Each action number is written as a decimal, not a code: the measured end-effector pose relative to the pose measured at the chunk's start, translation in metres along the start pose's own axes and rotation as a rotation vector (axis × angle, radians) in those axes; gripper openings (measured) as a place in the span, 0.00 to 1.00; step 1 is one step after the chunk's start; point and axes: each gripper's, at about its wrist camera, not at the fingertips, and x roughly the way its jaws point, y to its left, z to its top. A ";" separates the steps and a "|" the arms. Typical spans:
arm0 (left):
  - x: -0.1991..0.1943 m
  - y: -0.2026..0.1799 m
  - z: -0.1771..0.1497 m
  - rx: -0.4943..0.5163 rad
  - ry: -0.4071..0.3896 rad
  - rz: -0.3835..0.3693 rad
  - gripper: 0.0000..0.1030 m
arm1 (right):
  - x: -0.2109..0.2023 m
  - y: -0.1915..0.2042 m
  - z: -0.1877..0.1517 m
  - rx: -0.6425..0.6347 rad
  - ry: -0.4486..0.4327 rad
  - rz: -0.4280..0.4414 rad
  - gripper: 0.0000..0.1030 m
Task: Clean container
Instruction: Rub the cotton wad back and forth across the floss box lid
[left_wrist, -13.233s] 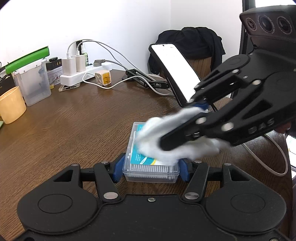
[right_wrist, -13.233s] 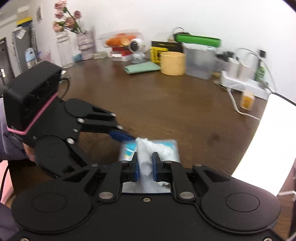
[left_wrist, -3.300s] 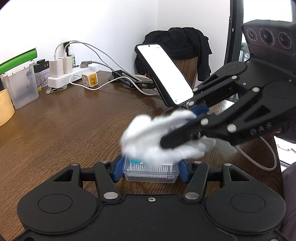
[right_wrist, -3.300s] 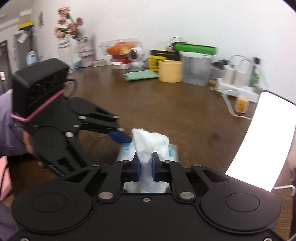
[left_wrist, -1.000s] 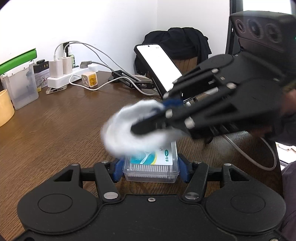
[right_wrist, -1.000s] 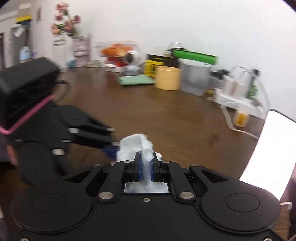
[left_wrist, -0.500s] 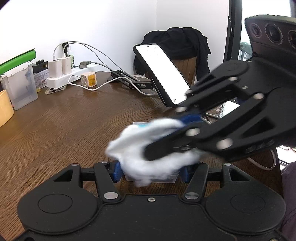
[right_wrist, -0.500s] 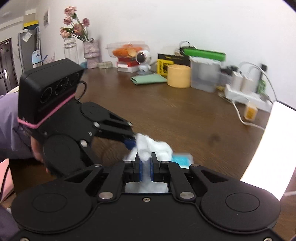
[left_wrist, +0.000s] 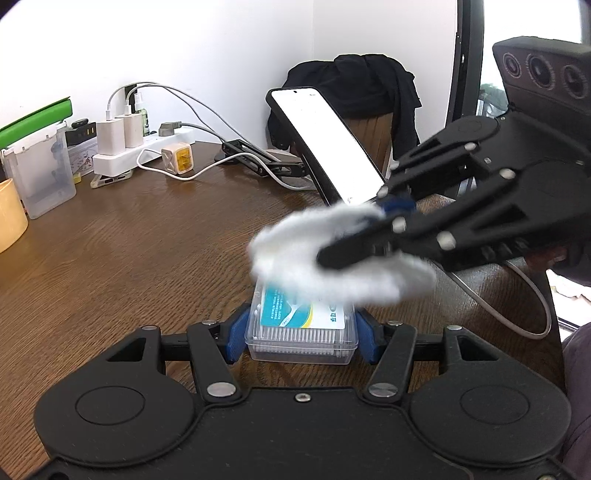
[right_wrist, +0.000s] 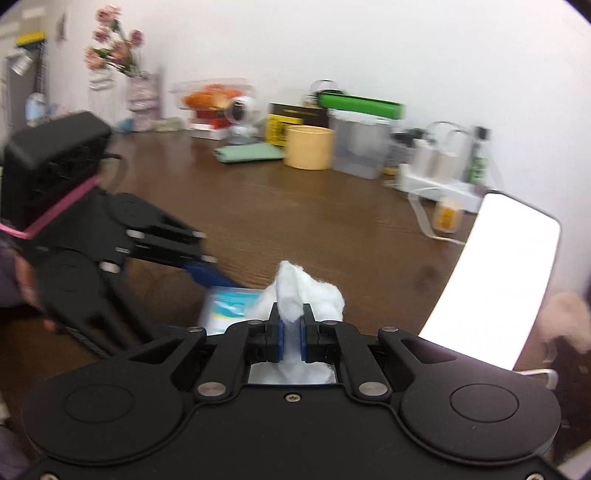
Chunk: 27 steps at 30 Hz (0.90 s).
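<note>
Left tool (left_wrist: 301, 334) clenched on the clear container (left_wrist: 301, 328), steadied low over the brown surface (left_wrist: 129, 258). Right tool (right_wrist: 291, 330) gripping a white wad (left_wrist: 332, 266), pressed across the lid's far end. Wiping apparently midway: lid partly covered, near edge and sides seemingly untouched; smears too small to judge.

The right gripper (right_wrist: 291, 334) pinched a white cloth (right_wrist: 306, 295) between its blue pads, over a clear box (right_wrist: 231, 306) on the brown table (right_wrist: 314, 206); the left gripper (right_wrist: 207, 271) reached in, blurred, touching the box
</note>
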 end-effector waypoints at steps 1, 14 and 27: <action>0.000 0.000 0.000 0.000 0.000 0.000 0.55 | 0.003 0.004 0.001 -0.008 -0.005 0.012 0.08; 0.001 0.002 -0.001 0.000 -0.001 -0.004 0.55 | 0.002 -0.012 -0.001 -0.028 0.012 -0.124 0.08; 0.001 -0.001 -0.003 0.007 -0.002 -0.004 0.55 | 0.017 0.014 0.010 -0.065 -0.006 -0.042 0.08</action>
